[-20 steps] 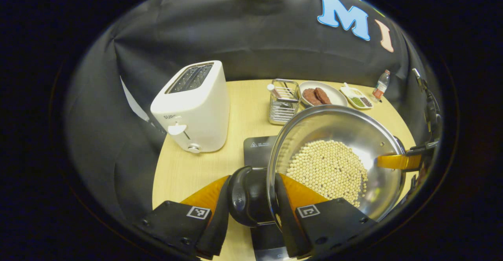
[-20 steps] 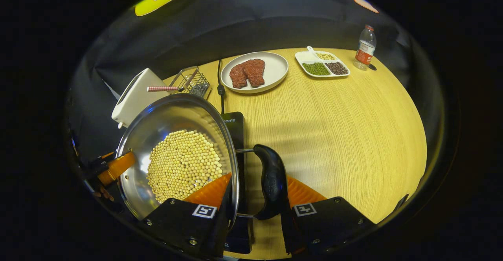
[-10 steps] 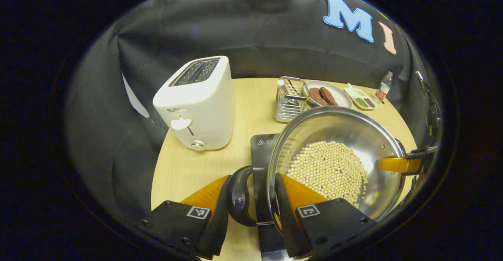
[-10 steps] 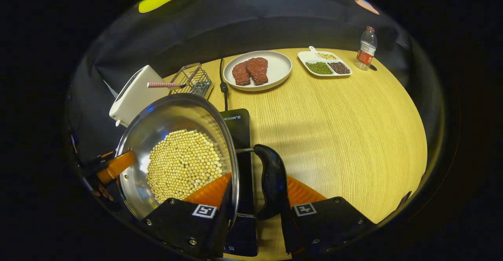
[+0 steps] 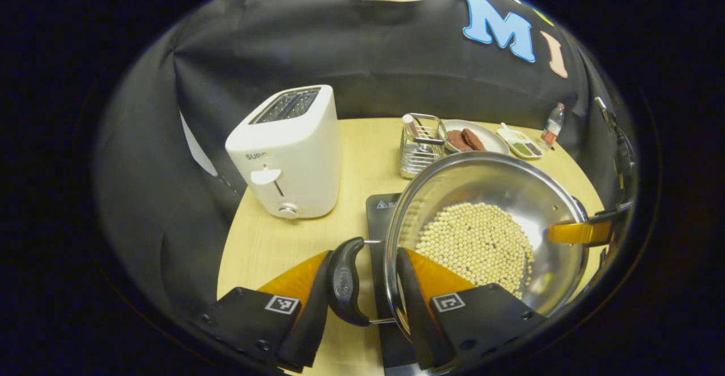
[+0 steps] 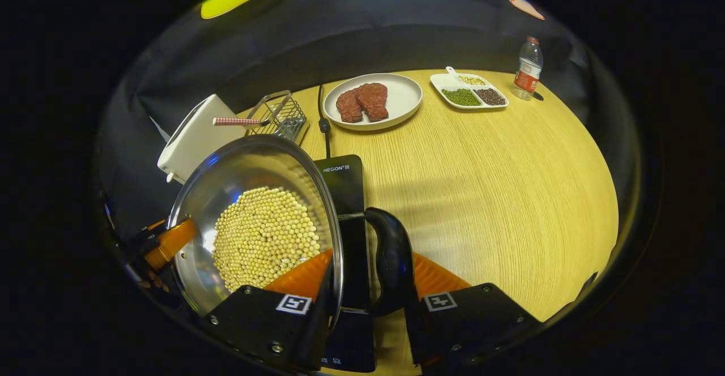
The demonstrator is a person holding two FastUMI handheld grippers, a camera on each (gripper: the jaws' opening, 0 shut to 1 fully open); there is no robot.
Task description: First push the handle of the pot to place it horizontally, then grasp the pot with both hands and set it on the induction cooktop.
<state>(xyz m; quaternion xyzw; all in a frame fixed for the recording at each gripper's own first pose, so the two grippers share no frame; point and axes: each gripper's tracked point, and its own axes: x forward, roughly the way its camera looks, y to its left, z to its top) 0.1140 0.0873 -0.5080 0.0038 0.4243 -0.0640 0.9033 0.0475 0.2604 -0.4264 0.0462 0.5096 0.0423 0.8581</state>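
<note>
Carrying the bean-laden steel pot (image 5: 487, 234), likely heavy and slippery, both tongs (image 5: 368, 291) (image 6: 362, 282) are clamping its side handles above the cooktop (image 6: 342, 180).

The pot (image 5: 487, 234) hides most of the induction cooktop (image 5: 378, 209) beyond the fingers; bottle (image 5: 552, 124) label too small to read.

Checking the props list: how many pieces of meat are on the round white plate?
2: two reddish-brown pieces lie side by side on the plate, at the table's far side, beyond the pot.
</note>
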